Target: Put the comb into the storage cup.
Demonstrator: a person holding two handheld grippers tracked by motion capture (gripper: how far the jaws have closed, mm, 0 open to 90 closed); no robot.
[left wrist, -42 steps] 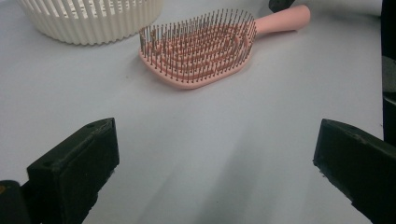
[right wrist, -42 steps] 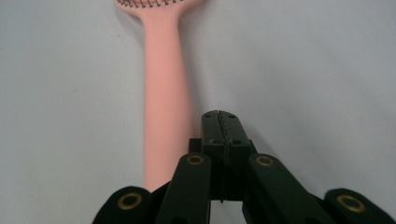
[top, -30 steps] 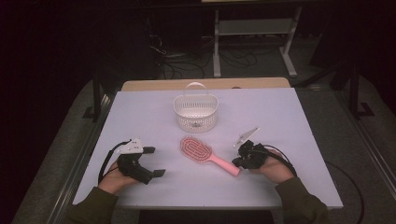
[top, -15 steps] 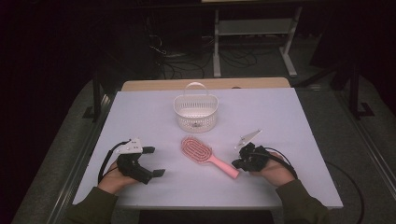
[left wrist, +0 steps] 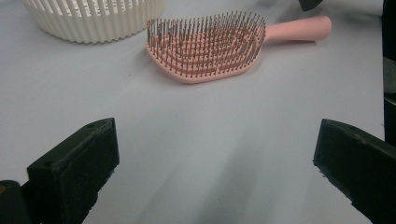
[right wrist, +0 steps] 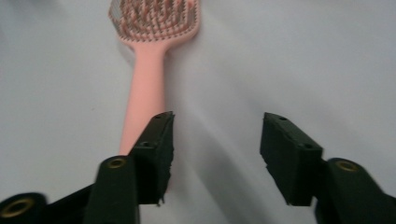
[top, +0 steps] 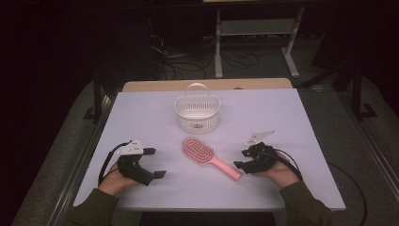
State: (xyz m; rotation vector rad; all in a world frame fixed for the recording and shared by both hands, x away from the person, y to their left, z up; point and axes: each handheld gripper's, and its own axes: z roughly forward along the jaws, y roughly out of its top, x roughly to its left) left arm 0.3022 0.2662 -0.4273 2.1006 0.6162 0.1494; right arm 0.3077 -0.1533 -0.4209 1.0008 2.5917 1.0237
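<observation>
Approach to grasp: my right claw [right wrist: 215, 154], jaws just parted with nothing between them, sits beside the handle of the pink plastic bristled hairbrush [top: 207, 156] lying mid-table; next, centre on the handle. My left claw [top: 149, 165] rests open.

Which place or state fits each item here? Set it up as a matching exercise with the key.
Items:
1. hairbrush
2. basket
3. left gripper
4. right gripper

States:
A. white, at the table's far middle
B. open beside the pink handle's end, jaws just opened
C. pink, lying bristles up
D. open wide, over bare table

Pairs: 1-C, 2-A, 3-D, 4-B
</observation>
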